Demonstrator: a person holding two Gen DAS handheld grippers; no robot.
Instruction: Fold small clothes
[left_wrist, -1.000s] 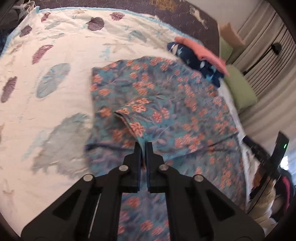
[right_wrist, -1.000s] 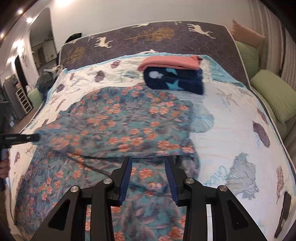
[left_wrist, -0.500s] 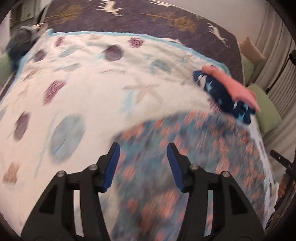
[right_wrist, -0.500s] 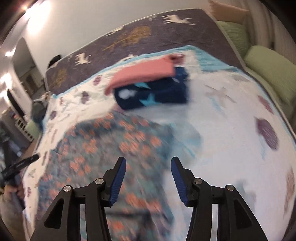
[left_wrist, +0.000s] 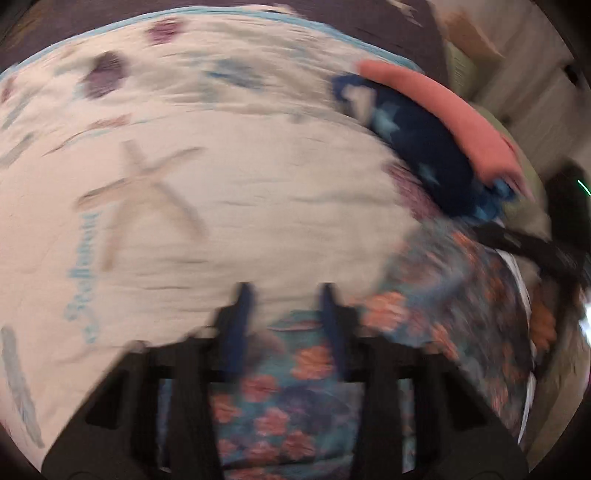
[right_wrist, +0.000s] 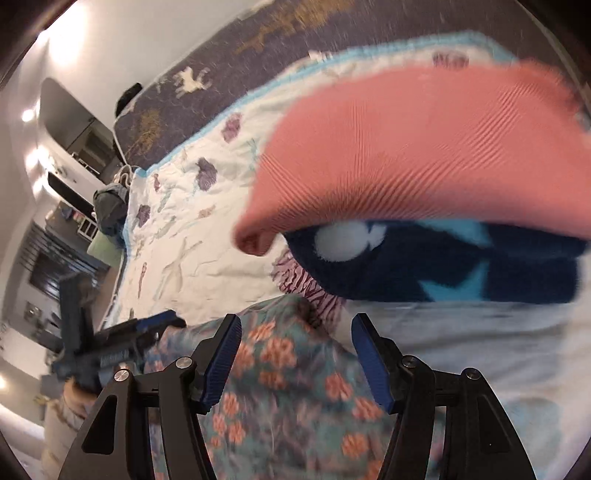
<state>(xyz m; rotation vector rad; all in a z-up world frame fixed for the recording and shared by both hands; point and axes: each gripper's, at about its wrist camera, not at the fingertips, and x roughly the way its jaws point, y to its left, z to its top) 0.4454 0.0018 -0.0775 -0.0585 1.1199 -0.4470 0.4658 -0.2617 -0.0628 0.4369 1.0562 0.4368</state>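
Left wrist view, heavily motion-blurred: the left tongs (left_wrist: 284, 306) stand with jaws apart, nothing between them, hovering over the top edge of the teal floral-print garment with orange blossoms (left_wrist: 295, 398). The garment lies flat on the white quilted bedspread with sea-creature print (left_wrist: 221, 184), filling the lower middle and lower right of this view, directly under and just ahead of the tongs' fingers (left_wrist: 240, 314). Up right, near the garment's far corner, sits a folded stack: a navy fleece cloth with pale blue stars (left_wrist: 424, 147) under a salmon-pink ribbed cloth (left_wrist: 450, 110). The right tongs' dark body shows at the right edge, blurred; detail cannot be made out there. Right wrist view: the right tongs (right_wrist: 295, 332) are spread wide, blue pads (right_wrist: 221, 354) gripping nothing, poised above the floral garment (right_wrist: 288, 398), whose upper edge lies between and just beyond the fingertips. The stack looms close ahead: pink ribbed cloth (right_wrist: 424, 155) on top of the navy fleece (right_wrist: 424, 266), the fleece resting on the bedspread (right_wrist: 177, 229) just beside the garment's corner; whether they touch cannot be told. The left tongs (right_wrist: 155, 325) appear at lower left, over the garment's left edge. A dark purple blanket with deer and tree motifs (right_wrist: 258, 48) covers the head of the bed.
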